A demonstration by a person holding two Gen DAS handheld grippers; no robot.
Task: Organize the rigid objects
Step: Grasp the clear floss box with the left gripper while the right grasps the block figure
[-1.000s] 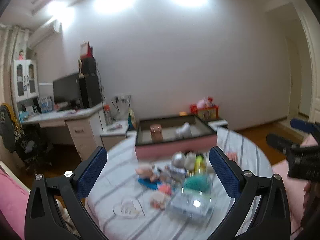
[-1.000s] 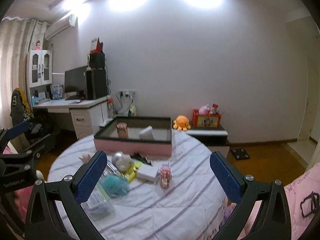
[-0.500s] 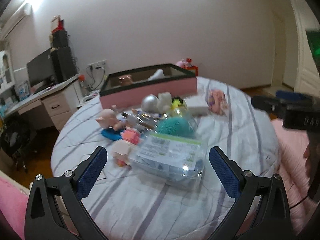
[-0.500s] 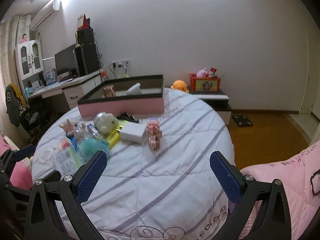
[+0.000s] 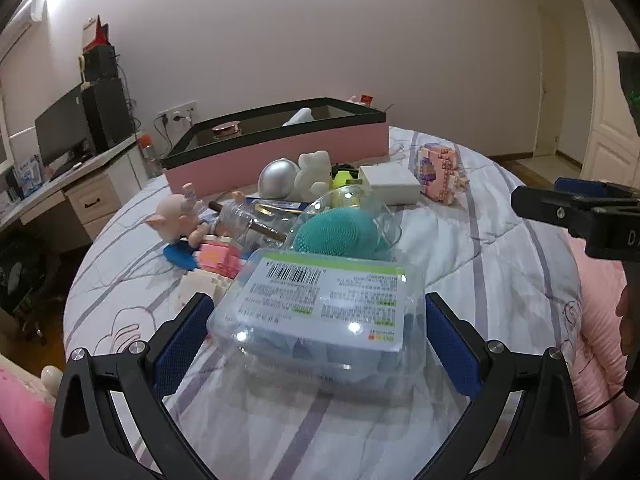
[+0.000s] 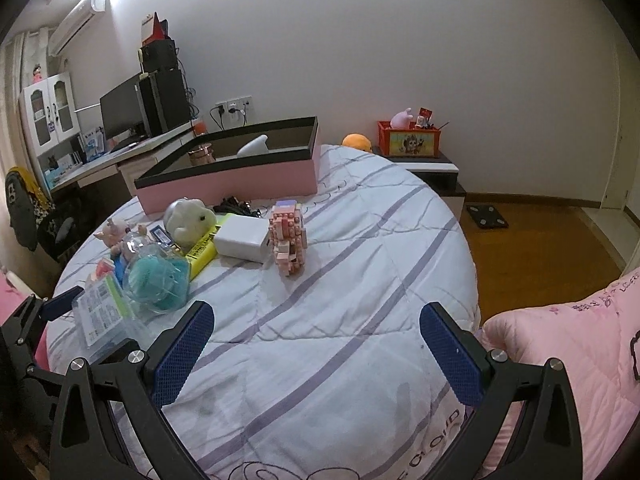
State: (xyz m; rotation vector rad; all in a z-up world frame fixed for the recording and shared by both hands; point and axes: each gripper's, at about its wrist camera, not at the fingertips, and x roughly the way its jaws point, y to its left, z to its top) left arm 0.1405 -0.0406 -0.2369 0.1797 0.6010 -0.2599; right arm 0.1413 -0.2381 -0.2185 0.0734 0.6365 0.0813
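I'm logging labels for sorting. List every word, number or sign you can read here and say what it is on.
"CLOUD": stitched on the striped quilt near its front edge; the first letters are cut off.
"LO": embroidered on the pink quilt; the rest is unreadable.
Barcode and printed lines on the clear plastic box label: too small to read.
Print on the yellow box: blurred.

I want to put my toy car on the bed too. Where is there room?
The striped quilt is bare between the pink block figure and the pink blanket, in front of the right tongs. It is crowded on the left, from the clear plastic box back to the pink tray.
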